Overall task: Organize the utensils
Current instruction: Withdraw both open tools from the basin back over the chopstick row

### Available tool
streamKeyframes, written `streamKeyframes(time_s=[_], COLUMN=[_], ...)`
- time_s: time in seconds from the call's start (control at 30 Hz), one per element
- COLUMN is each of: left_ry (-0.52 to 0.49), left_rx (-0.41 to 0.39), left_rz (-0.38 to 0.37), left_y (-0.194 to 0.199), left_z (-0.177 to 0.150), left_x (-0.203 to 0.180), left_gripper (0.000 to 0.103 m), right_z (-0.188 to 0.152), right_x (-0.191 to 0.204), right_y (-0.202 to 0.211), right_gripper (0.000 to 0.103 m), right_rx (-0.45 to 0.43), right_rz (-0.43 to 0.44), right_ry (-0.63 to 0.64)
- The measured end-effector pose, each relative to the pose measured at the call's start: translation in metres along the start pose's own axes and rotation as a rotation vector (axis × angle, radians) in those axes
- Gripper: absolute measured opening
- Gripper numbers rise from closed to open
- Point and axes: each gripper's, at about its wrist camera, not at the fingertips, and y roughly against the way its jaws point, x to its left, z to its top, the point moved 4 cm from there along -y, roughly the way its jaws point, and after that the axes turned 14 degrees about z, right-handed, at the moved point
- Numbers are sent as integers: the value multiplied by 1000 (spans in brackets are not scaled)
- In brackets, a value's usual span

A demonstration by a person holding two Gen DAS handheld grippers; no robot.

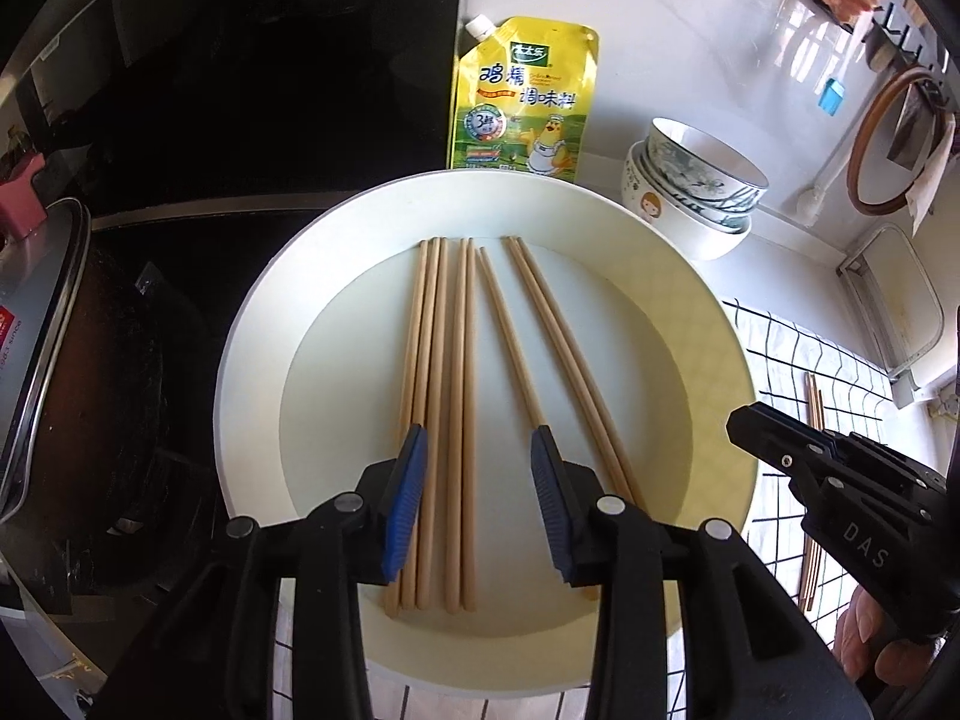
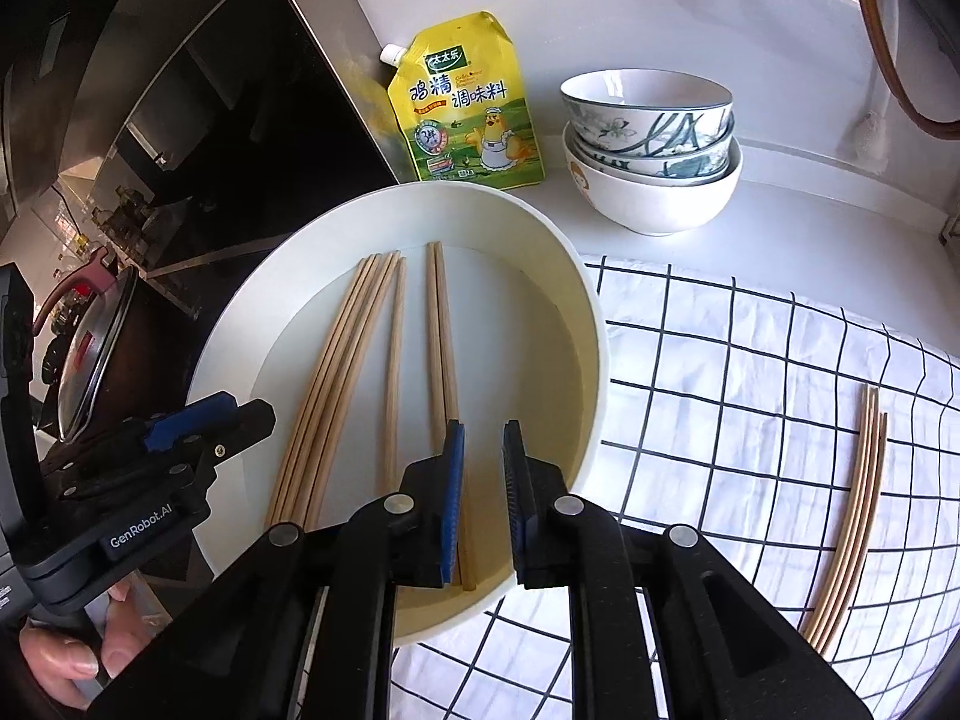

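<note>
Your left gripper (image 1: pixel 479 441) hangs parted above the white tray (image 1: pixel 252 372), pads clear of the seven chopsticks (image 1: pixel 456 420) lying lengthwise inside. Your right gripper (image 2: pixel 483 429) shows only a narrow gap, nothing gripped (its pads sit above the tray's right side). Four more chopsticks (image 2: pixel 855 516) lie on the checked cloth (image 2: pixel 720 372).

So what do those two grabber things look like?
Both are black plastic with silver round bolts. The left gripper and right gripper each have two jaws lined with ridged blue pads. One side reads "DAS", the other "GenRobot.AI". A bare hand holds each; no sleeves or cables show.
</note>
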Motion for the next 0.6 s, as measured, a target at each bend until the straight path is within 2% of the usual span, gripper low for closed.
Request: streamKeyframes(time_s=[0.3, 0.6], left_ry=[-36, -87], left_rx=[-13, -18], left_rz=[-7, -41], left_y=[20, 34], left_z=[-11, -20], left_x=[-26, -68], left_gripper=[40, 40], right_z=[-15, -30], right_x=[-19, -61], right_y=[28, 63], right_gripper=[15, 15], right_rx=[-25, -51], right_rz=[-5, -52], right_ry=[-22, -66])
